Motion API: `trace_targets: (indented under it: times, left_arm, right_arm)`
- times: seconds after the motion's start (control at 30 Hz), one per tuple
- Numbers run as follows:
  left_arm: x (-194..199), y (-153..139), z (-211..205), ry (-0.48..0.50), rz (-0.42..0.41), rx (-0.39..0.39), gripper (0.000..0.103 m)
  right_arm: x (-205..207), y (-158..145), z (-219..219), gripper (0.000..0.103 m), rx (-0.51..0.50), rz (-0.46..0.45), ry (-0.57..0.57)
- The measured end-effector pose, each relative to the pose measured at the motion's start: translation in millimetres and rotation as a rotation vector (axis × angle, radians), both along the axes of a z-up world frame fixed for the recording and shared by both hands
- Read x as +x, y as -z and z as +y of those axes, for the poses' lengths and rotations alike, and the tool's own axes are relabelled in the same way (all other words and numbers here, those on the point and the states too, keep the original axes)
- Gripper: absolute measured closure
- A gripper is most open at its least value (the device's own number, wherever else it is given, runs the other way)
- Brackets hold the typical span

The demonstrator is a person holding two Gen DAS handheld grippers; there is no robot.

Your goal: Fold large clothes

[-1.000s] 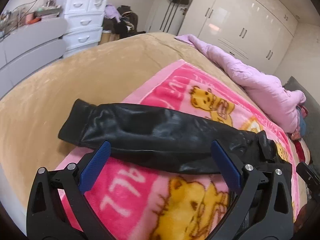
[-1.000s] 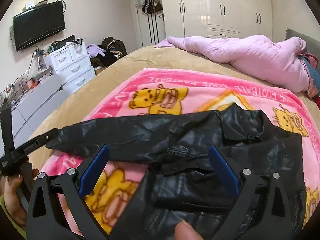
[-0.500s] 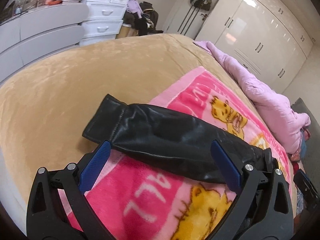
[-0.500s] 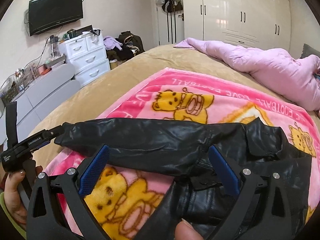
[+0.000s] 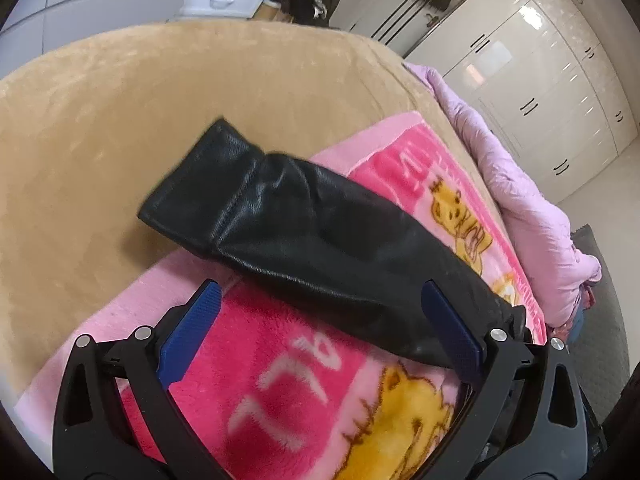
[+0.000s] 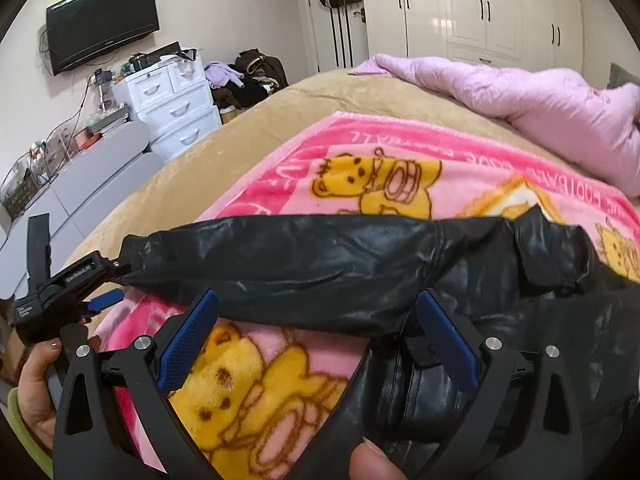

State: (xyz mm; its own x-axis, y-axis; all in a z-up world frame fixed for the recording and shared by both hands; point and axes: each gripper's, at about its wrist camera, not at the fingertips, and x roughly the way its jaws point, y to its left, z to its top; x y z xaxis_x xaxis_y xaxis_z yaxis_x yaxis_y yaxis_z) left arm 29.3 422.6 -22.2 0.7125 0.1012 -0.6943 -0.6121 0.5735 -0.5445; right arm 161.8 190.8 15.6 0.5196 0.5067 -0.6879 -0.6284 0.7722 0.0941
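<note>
A black leather jacket [image 6: 500, 320] lies on a pink bear-print blanket [image 6: 380, 160]. Its one sleeve [image 6: 300, 264] stretches out to the left. In the left wrist view that sleeve [image 5: 320, 240] runs diagonally, and its cuff [image 5: 196, 196] rests on the tan bedspread [image 5: 100, 140]. My left gripper [image 5: 320, 296] is open just short of the sleeve and holds nothing. From the right wrist view, the left gripper [image 6: 114, 280] sits right beside the cuff end. My right gripper [image 6: 318, 304] is open low over the sleeve near the shoulder, empty.
A lilac duvet [image 6: 520, 96] is bunched along the far right of the bed. White drawers [image 6: 172, 100], a grey low cabinet [image 6: 92, 176] and a wall TV [image 6: 100, 20] stand to the left. White wardrobes [image 6: 460, 4] fill the back wall. A person's hand [image 6: 32, 380] holds the left gripper.
The left gripper has swung left and down toward the cuff end. The right gripper has moved closer over the sleeve, which now lies straighter.
</note>
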Motion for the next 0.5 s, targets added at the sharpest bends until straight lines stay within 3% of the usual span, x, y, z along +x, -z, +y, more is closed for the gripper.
trace_targets:
  times: [0.2,0.3,0.43,0.5]
  left_arm:
    - [9.1,27.4,6.7,-0.026,-0.032,-0.142,0.009]
    - [12.2,33.8,9.6,-0.076,-0.048,-0.156,0.009]
    - [19.2,30.5,8.8,-0.104,-0.087,-0.102,0.010]
    - [27.2,29.7,6.7,-0.096,-0.051,-0.063,0.030]
  right_arm:
    - [3.7,13.9,-16.9,0.004,0.007,0.042,0.025]
    - [9.7,21.3,-29.7,0.004,0.004,0.063,0.052]
    - [19.3,27.0,-54.0,0.004,0.004,0.084,0.102]
    - [24.1,28.0,-66.2,0.004,0.003,0.090,0.127]
